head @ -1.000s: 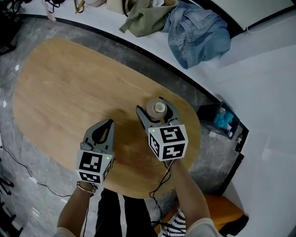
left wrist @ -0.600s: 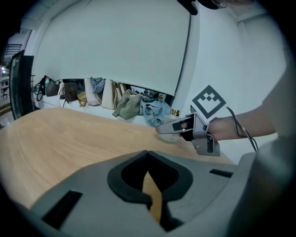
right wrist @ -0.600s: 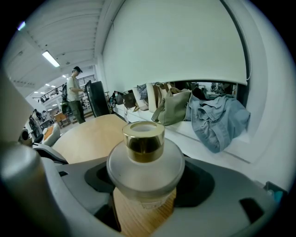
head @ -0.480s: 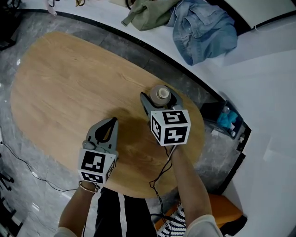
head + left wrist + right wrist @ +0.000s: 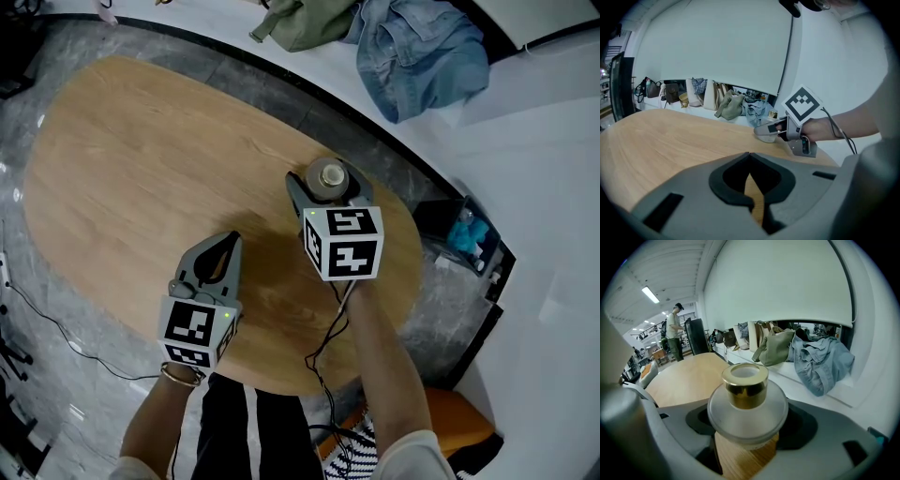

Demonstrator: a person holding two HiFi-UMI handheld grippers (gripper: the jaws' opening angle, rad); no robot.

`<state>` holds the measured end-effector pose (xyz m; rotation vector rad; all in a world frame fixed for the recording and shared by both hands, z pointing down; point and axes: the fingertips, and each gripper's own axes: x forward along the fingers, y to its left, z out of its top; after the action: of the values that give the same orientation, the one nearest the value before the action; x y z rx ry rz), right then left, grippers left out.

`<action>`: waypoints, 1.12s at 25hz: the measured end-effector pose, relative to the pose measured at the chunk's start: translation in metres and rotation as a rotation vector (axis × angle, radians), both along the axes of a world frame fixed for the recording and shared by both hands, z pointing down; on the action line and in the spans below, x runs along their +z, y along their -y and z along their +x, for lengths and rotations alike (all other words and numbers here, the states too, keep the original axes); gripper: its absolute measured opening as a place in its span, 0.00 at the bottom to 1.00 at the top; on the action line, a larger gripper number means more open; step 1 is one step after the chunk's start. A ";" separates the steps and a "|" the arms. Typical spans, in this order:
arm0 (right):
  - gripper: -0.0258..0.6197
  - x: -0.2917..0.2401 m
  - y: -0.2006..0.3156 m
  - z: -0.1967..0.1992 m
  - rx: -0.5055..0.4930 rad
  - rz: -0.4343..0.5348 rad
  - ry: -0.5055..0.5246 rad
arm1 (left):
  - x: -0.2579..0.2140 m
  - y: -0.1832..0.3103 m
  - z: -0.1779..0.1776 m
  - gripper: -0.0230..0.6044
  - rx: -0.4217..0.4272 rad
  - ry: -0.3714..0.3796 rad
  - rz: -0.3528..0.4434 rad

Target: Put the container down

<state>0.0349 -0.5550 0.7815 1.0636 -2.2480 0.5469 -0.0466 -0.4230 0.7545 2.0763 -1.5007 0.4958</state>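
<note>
Leftmost, the left gripper (image 5: 228, 246) is being held low over the near part of the wooden table (image 5: 131, 150). Its jaws are being kept pressed together with nothing between them. Seen along the left gripper (image 5: 749, 159), only a thin strip of the table (image 5: 670, 136) is showing through the slit below the meeting tips. Ahead of it and to its left, a broad stretch of bare wood is being left open right up to the table's far rounded end.

Further right, the right gripper (image 5: 325, 190) is being held close to the table's right-hand edge, and its jaws are being kept clamped on the container (image 5: 327, 175), a round frosted bottle with a gold neck (image 5: 745, 383). The container (image 5: 746, 413) is being gripped upright by its wide body, one jaw on each side, with the neck rising clear above them. It is being kept low over the wood, and tabletop is showing directly beneath it, but whether its base is touching cannot be told.

Just beyond it, little table is being left: the edge is giving way to grey floor (image 5: 436, 291). Past that, a white ledge (image 5: 544, 169) is being occupied by an olive bag (image 5: 300, 21) and a denim jacket (image 5: 422, 52).
</note>
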 end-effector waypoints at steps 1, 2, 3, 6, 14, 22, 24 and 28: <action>0.57 0.000 -0.001 0.000 -0.003 0.010 -0.008 | 0.000 0.000 0.000 0.05 0.002 0.001 0.001; 0.57 0.001 -0.002 -0.001 -0.008 0.020 -0.018 | -0.001 -0.001 -0.001 0.05 0.004 0.003 0.002; 0.57 0.002 -0.002 -0.001 -0.013 0.029 -0.027 | 0.000 -0.002 -0.001 0.05 0.005 0.004 0.002; 0.57 0.003 -0.004 -0.002 -0.027 0.047 -0.048 | 0.002 -0.006 -0.004 0.05 0.004 0.005 -0.006; 0.57 0.003 -0.005 -0.001 -0.028 0.084 -0.055 | 0.002 -0.012 -0.009 0.05 -0.006 0.015 0.000; 0.57 0.003 -0.003 0.000 0.013 0.132 -0.064 | -0.002 -0.016 -0.013 0.05 -0.014 0.019 0.006; 0.57 0.002 -0.004 -0.001 0.015 0.134 -0.062 | -0.002 -0.018 -0.014 0.05 -0.014 0.020 0.008; 0.57 -0.005 -0.006 0.001 0.030 0.159 -0.033 | -0.002 -0.023 -0.016 0.05 -0.017 0.021 0.005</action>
<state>0.0358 -0.5495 0.7764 1.1775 -2.2801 0.3652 -0.0625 -0.4003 0.7520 2.0670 -1.5314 0.5090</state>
